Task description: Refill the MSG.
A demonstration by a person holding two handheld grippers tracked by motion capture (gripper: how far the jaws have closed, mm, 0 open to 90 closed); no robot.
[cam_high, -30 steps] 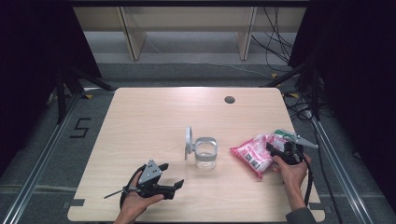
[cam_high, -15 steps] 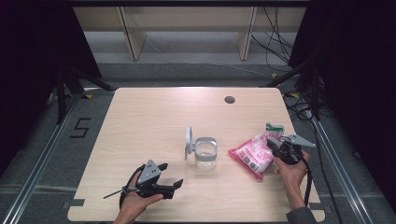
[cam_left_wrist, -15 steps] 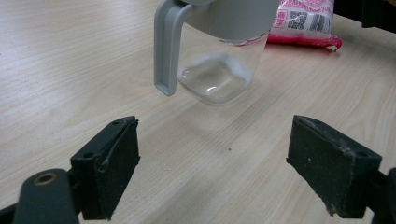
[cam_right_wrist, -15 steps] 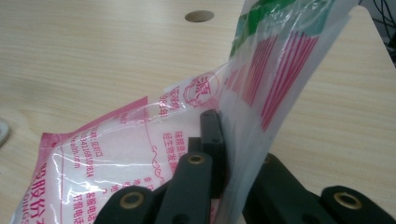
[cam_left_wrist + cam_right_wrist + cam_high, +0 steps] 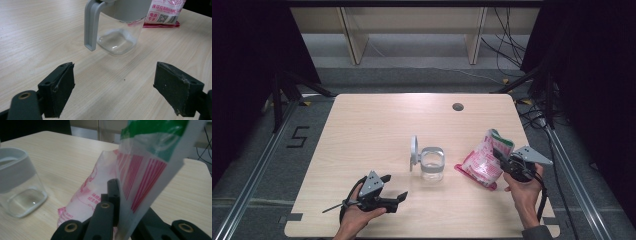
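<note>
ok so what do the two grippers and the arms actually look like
Both grippers, left gripper and right gripper, are black with two blocky jaws, brass-ringed pivot holes and a grey three-cornered plate on top. A black cable trails from each. A grey sleeve cuff shows at the right wrist.

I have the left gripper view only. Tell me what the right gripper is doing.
Observer: The right gripper is shut on the top edge of the pink bag, lifting that end.
Operator: Report where the bag's other end is.
Observer: Its bottom end rests on the table, right of the clear jar.
Operator: Say whether the jar is open.
Observer: Open: its grey lid stands hinged up on the jar's left side.
</note>
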